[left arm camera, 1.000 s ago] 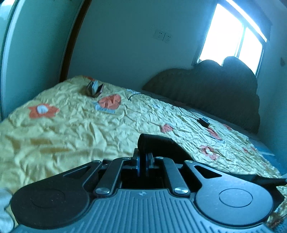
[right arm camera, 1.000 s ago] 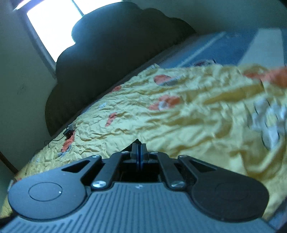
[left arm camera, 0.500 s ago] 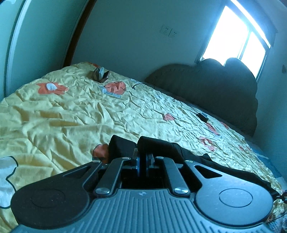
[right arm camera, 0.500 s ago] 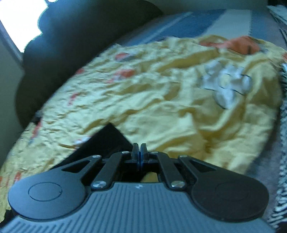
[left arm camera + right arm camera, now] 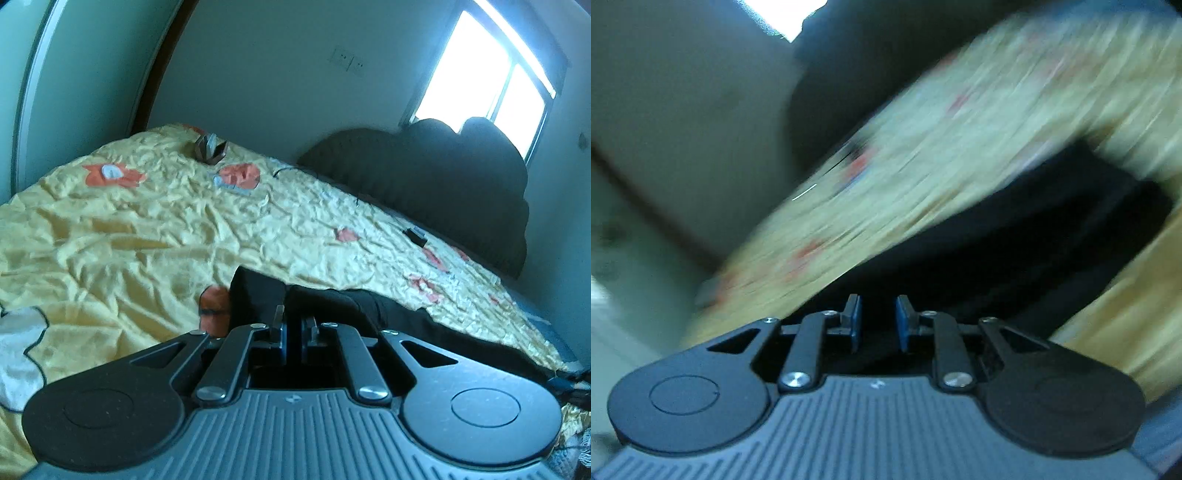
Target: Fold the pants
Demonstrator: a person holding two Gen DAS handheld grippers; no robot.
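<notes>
Black, soft cloth: the pants (image 5: 406, 314) lie on the yellow bedspread (image 5: 147, 229), limp and light, so grip a bunched edge or hem. Your left gripper (image 5: 291, 328) has its fingers clamped on a fold. Your right gripper (image 5: 878, 325) is opening, nothing pinched. A second ago only bedspread lay ahead of it; now the dark cloth (image 5: 1034, 240) does, blurred.
</notes>
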